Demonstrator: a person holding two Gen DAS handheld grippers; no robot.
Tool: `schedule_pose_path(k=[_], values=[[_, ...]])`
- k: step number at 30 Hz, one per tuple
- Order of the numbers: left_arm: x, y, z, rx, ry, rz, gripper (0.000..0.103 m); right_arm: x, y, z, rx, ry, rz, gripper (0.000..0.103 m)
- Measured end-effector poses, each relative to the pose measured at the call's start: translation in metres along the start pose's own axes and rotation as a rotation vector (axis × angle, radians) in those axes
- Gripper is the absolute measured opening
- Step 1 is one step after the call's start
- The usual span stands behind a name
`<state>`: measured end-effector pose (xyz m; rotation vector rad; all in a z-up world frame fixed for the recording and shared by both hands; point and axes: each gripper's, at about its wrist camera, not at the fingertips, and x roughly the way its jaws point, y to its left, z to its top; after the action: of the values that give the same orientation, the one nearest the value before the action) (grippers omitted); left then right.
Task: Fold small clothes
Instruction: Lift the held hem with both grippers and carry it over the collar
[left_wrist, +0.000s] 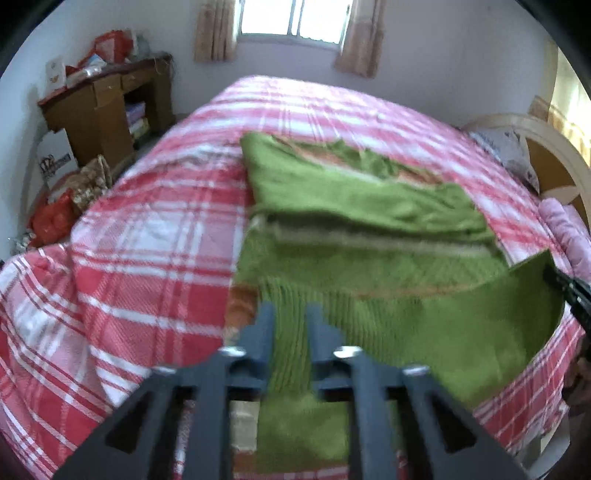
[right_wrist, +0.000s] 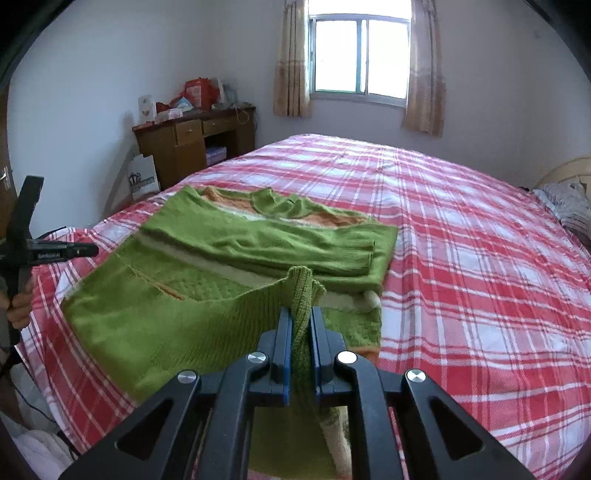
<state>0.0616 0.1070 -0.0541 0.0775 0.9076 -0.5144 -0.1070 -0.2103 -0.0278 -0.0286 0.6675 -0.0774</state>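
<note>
While the green knit sweater lies spread on the red plaid bedspread, sleeves already folded across the chest, the bottom hem is what's being worked on now. The right gripper is clamped tight on the ribbed hem at its corner, and you can see the knit bunched up between the blue pads and lifted off the bed.

The left gripper is a different story. Its jaws stand partly apart with the ribbed hem running between them, but the left wrist view is pretty blurry, so I honestly can't say the pads are pressing on anything. Looks more like a loose straddle than a grip to me.

So my read: this is the bottom-up fold, hem going toward the collar, and only one corner is properly held. Before carrying anything forward, the left side needs to close firmly on its own corner of the hem. Then both corners should rise together and travel evenly toward the neckline, otherwise the fold comes out skewed, or the tucked sleeves get dragged out of place. Knit like this is stretchy too, so pulling on one corner will just distort it.
</note>
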Motion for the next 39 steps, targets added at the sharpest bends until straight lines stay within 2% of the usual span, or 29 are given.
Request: schedule_pose_path(k=[1, 2, 6, 7, 10, 13, 16, 19, 21, 22, 25, 30, 34, 39], values=[[0.005, 0.0, -0.004, 0.0, 0.011, 0.007, 0.065, 0.0, -0.002, -0.002, 0.005, 0.003, -0.002, 0.008], [0.006, -0.001, -0.005, 0.0, 0.011, 0.014, 0.071, -0.001, -0.004, -0.003, 0.012, 0.006, -0.002, 0.008], [0.013, 0.0, -0.009, -0.011, 0.031, 0.009, 0.071, -0.005, -0.007, -0.008, 0.029, 0.006, -0.006, 0.008], [0.014, 0.0, -0.009, -0.013, 0.032, -0.002, 0.069, -0.005, -0.007, -0.01, 0.03, 0.007, -0.006, 0.008], [0.011, -0.004, -0.01, 0.013, 0.024, -0.023, 0.047, -0.005, -0.006, -0.014, 0.028, 0.014, -0.013, 0.008], [0.013, -0.008, -0.011, 0.037, 0.028, -0.008, 0.047, -0.005, -0.009, -0.018, 0.043, 0.024, -0.009, 0.008], [0.023, -0.003, -0.012, 0.009, 0.055, 0.014, 0.051, -0.005, -0.011, -0.02, 0.056, 0.023, -0.008, 0.008], [0.024, -0.002, -0.011, -0.01, 0.042, 0.003, 0.05, -0.005, -0.012, -0.022, 0.06, 0.025, -0.007, 0.008], [0.024, -0.002, -0.012, -0.012, 0.027, 0.022, 0.031, -0.003, -0.012, -0.023, 0.061, 0.031, -0.009, 0.008], [0.024, -0.001, -0.013, -0.02, 0.026, 0.019, 0.014, -0.002, -0.012, -0.024, 0.064, 0.035, -0.01, 0.008], [0.022, 0.006, -0.012, -0.082, 0.026, -0.019, 0.009, 0.001, -0.014, -0.026, 0.083, 0.046, -0.012, 0.008], [0.008, 0.0, -0.007, -0.104, -0.022, -0.007, 0.008, -0.002, -0.013, -0.021, 0.081, 0.03, -0.016, 0.008], [-0.012, -0.006, 0.014, -0.104, -0.078, -0.026, 0.008, -0.006, -0.011, -0.005, 0.057, -0.01, -0.033, 0.008], [-0.019, -0.007, 0.043, -0.099, -0.127, -0.009, 0.008, -0.006, -0.014, 0.022, 0.029, -0.071, -0.049, 0.008]])
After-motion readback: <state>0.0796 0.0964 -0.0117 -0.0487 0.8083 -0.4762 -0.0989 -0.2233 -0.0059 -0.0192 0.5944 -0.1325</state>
